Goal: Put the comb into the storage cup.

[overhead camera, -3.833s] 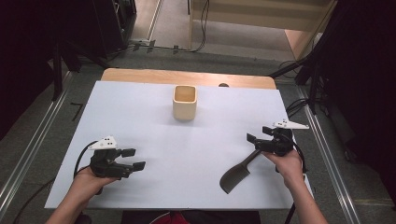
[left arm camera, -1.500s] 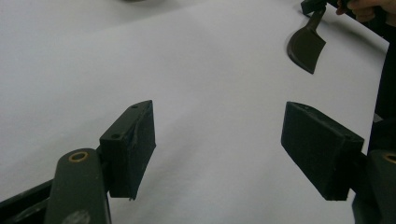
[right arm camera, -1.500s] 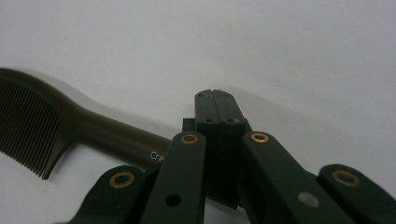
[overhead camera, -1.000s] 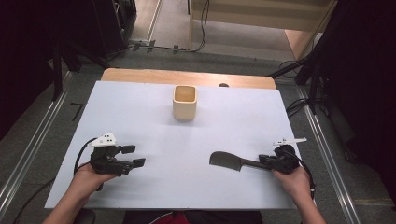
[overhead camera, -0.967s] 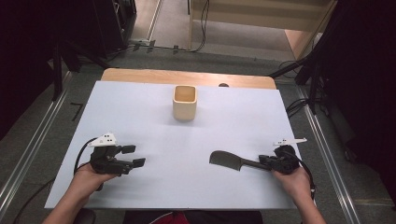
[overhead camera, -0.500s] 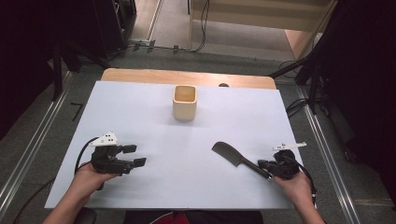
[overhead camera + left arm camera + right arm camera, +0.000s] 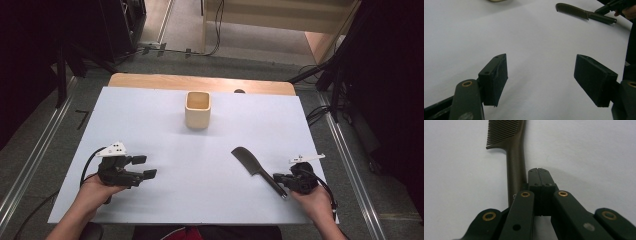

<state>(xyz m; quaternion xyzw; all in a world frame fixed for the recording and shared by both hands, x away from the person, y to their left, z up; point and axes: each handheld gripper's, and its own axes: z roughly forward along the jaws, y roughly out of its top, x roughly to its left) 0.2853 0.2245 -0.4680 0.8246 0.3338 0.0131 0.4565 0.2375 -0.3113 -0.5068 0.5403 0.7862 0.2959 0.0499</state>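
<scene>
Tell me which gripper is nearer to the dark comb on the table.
Right. The right gripper sits at the comb's handle end, jaws shut beside the handle rather than around it. The left gripper stands open well across the white table, apart from the comb.

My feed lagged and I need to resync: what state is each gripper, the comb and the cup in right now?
Left gripper: open, nothing between its fingers, above the white sheet.
Right gripper: shut, fingers pressed together beside the comb's handle, not around it.
Comb: lying flat on the sheet, teeth end pointing away from the right gripper.
Cup: upright at the far middle; looks empty.
</scene>
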